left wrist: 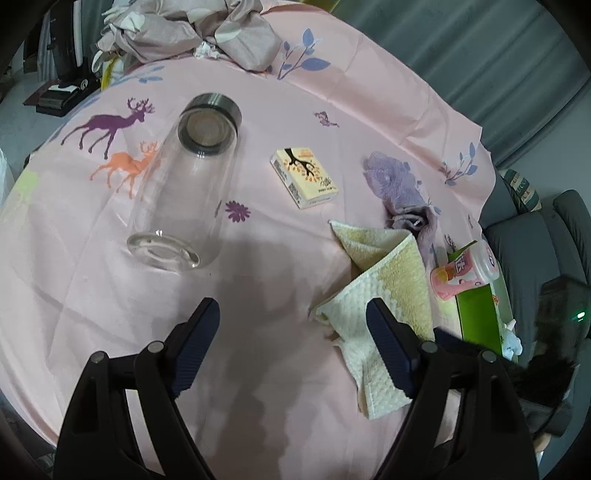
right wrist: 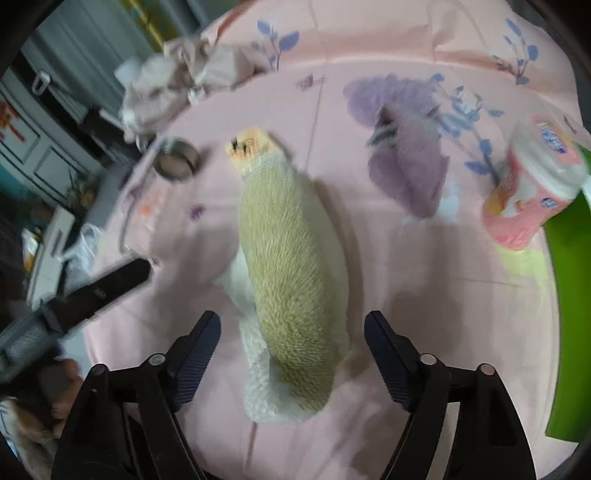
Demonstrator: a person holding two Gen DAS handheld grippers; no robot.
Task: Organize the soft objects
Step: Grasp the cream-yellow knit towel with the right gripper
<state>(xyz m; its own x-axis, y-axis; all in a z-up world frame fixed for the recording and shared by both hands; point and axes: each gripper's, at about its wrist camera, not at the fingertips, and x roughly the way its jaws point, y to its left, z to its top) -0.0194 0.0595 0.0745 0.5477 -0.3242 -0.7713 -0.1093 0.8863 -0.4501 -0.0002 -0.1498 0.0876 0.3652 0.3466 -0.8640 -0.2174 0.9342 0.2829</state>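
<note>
A yellow and white towel (left wrist: 380, 295) lies folded on the pink tablecloth (left wrist: 258, 258), just right of my left gripper (left wrist: 291, 325), which is open over bare cloth. Its right finger (left wrist: 388, 343) overlaps the towel's edge. In the right wrist view the same towel (right wrist: 295, 277) stretches away as a long fuzzy fold. My right gripper (right wrist: 291, 332) hangs over its near end, open, with neither pad touching it. A crumpled purple cloth (left wrist: 399, 188) lies beyond the towel, to the far right (right wrist: 406, 158) in the right wrist view.
A clear glass bottle (left wrist: 184, 192) lies on its side at the left. A small tissue pack (left wrist: 304, 177) sits mid-table. A pink cup (left wrist: 465, 273) rests on a green box (left wrist: 480, 321) at the right edge. Bunched fabric (left wrist: 192, 33) fills the far side.
</note>
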